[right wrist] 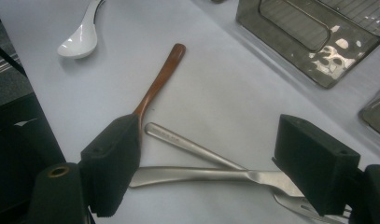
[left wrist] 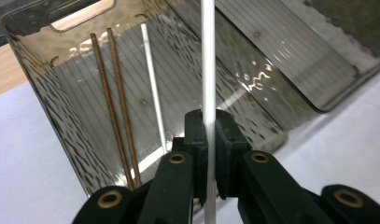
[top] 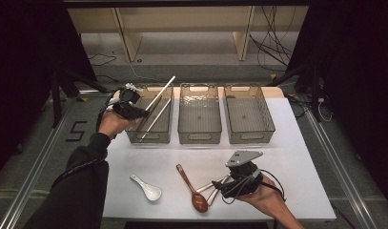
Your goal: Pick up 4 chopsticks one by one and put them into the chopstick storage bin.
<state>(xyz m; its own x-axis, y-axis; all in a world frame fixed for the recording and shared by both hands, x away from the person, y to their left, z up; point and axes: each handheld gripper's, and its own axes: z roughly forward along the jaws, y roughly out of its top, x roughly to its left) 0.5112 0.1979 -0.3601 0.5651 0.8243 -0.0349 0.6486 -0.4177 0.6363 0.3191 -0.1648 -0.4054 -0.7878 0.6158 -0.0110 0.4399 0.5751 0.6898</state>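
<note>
1. Gripping a white chopstick (left wrist: 207, 60), the left gripper (top: 129, 109) hangs over the near-left corner of the left bin (top: 134, 136), its jaws shut tight on the stick.
2. From the jaws the white chopstick slants up and away across the left bin, its far end above the bin's back rim.
3. Inside the left bin lie a second white chopstick (left wrist: 152, 88) and two brown chopsticks (left wrist: 114, 93), all leaning lengthwise along the bin floor, the brown pair side by side and left of the white one in the left gripper view.
4. Two more clear bins stand in a row to the right of the left bin: the middle bin (top: 199, 136) just beside it, the right bin (top: 251, 138) beyond that.
5. Well in front of the left bin, on the white table (top: 296, 157), the right gripper (top: 228, 187) rests low with its jaws wide apart and nothing clamped between them.
6. Between those open jaws, flat on the table, lie two metal handles (right wrist: 197, 161) that cross each other; fork tines show near the right jaw.
7. A brown spoon (top: 191, 188) lies in front of the left bin and to its right, its handle touching or passing under the left jaw in the right gripper view; I cannot tell which.
8. A white spoon (top: 146, 187) lies straight in front of the left bin, left of the brown spoon and apart from it.
</note>
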